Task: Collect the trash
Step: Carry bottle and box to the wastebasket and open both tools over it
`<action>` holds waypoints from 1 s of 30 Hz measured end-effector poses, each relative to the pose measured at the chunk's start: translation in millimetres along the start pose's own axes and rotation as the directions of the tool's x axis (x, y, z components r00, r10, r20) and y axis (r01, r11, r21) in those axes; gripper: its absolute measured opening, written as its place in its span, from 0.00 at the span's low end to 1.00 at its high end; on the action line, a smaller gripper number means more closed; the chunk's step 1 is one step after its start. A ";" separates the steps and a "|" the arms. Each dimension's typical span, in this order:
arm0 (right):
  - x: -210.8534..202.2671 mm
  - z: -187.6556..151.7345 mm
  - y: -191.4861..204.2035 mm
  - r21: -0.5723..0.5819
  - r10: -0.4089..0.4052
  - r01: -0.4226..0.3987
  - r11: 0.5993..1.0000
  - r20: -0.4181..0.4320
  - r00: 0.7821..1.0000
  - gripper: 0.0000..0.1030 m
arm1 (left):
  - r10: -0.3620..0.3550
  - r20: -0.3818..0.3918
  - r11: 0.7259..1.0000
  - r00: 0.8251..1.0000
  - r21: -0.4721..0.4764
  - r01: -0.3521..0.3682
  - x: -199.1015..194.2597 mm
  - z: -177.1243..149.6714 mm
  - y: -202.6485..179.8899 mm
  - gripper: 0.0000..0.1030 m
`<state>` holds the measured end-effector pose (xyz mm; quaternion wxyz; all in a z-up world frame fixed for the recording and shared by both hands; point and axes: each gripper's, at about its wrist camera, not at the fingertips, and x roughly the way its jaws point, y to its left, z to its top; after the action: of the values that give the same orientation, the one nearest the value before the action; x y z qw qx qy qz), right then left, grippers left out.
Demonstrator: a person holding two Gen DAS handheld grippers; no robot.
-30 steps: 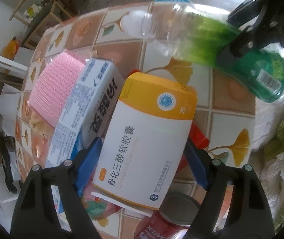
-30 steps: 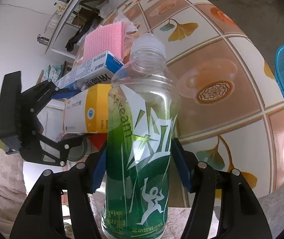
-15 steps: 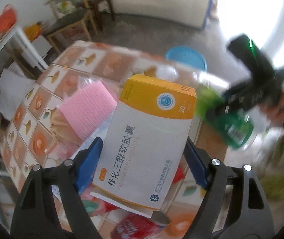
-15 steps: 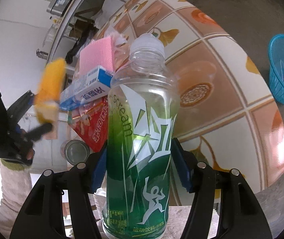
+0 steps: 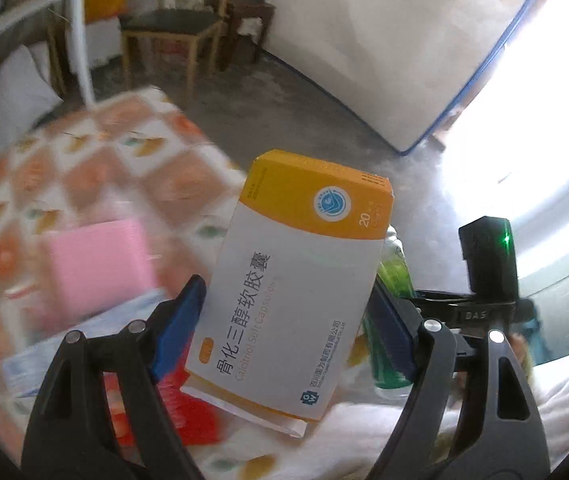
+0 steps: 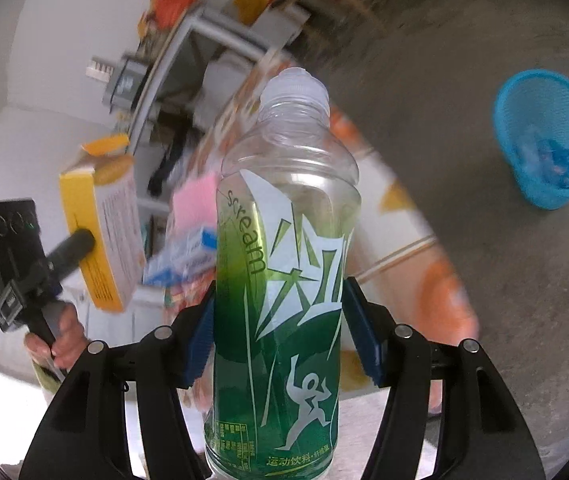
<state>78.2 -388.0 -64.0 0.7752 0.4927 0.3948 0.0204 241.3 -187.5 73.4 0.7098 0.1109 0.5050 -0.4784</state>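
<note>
Box (image 5: 300,276) clamped upright in left claw (image 5: 284,328), lifted off the bench (image 5: 96,168). Bottle (image 6: 284,264) clamped upright in right claw (image 6: 280,340), cap up. Blue basket (image 6: 548,140) on the floor at 2 o'clock in right view. Pink pad (image 5: 96,264) on bench at 9 o'clock of box.

So the left gripper (image 5: 284,328) is holding a box (image 5: 296,280) up over the table (image 5: 96,152), with a sponge (image 5: 98,264) lying on the table behind it to the left. The right gripper (image 6: 278,336) is gripping a bottle (image 6: 284,264) upright, and a basket (image 6: 548,136) is sitting on the floor (image 6: 464,60) off to its right, past the table's edge.
</note>
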 end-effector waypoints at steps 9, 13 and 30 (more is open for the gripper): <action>-87.8 29.6 -114.6 0.213 -0.169 0.130 0.968 0.174 0.970 0.57 | -0.119 -0.151 0.992 0.981 -0.063 0.111 132.3 60.7 -91.6 0.75; -96.6 45.3 -163.6 0.290 -0.227 0.172 0.941 0.169 0.959 0.57 | -0.118 -0.221 0.991 0.968 -0.088 0.101 197.0 77.5 -122.0 0.75; -42.5 149.5 -287.1 0.310 -0.480 0.423 0.851 0.134 0.867 0.74 | -0.132 -0.195 0.959 0.972 -0.275 0.075 295.8 115.6 -113.3 0.83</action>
<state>41.0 -665.2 -232.4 0.7202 0.4858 0.4164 -0.2684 231.8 -487.9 -79.3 0.6343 0.0383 0.6421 -0.4287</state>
